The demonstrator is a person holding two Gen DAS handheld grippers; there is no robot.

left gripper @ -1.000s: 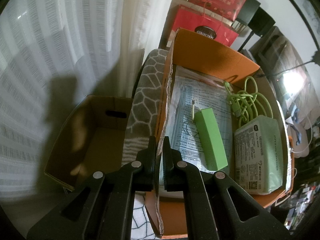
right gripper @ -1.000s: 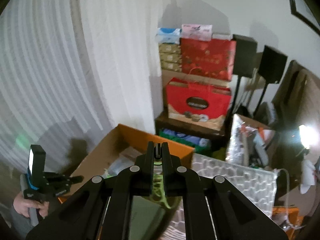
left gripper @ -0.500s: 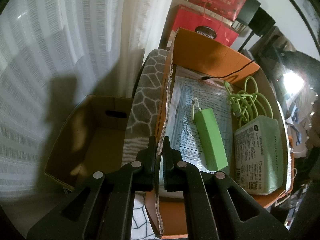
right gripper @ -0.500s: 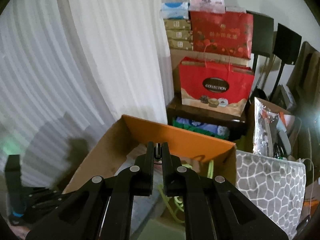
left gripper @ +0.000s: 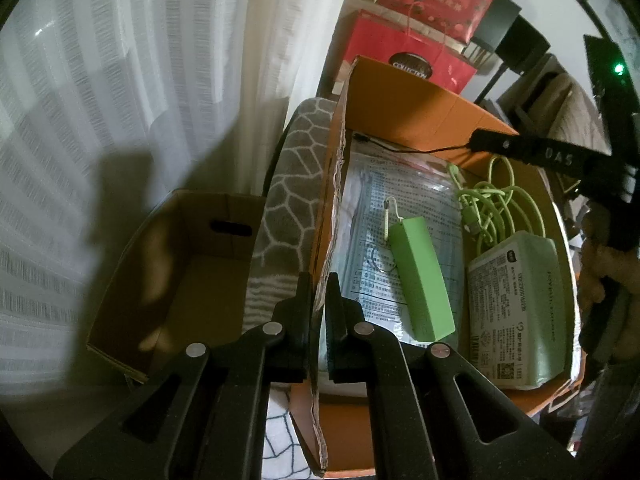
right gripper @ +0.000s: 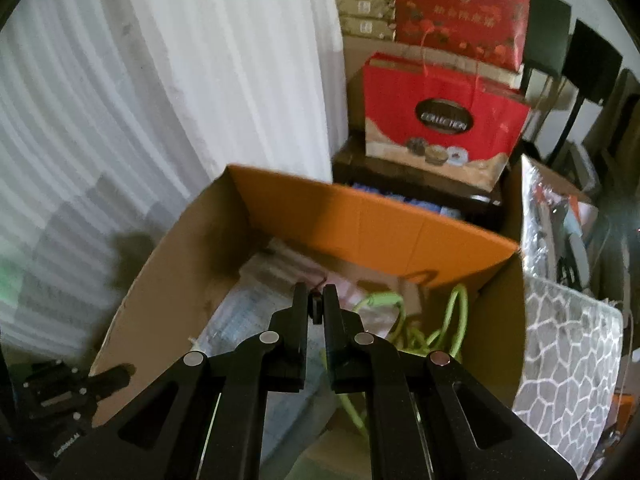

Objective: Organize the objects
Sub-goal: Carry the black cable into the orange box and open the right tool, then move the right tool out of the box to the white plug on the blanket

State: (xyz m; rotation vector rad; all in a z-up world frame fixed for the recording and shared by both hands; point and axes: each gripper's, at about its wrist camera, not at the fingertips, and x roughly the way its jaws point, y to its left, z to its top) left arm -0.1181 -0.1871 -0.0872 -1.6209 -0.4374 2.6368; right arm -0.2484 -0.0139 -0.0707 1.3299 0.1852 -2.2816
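**Cable end going into the orange box**

The left gripper is clamped on the torn side wall of the orange box, steadying it. The right gripper hangs over the box with a small black plug between its jaws, which are just opening; a thin black cable trails into the box. Already inside lie a green power bank, green cord and packet. The brown box looks empty, so sorting seems partly done.
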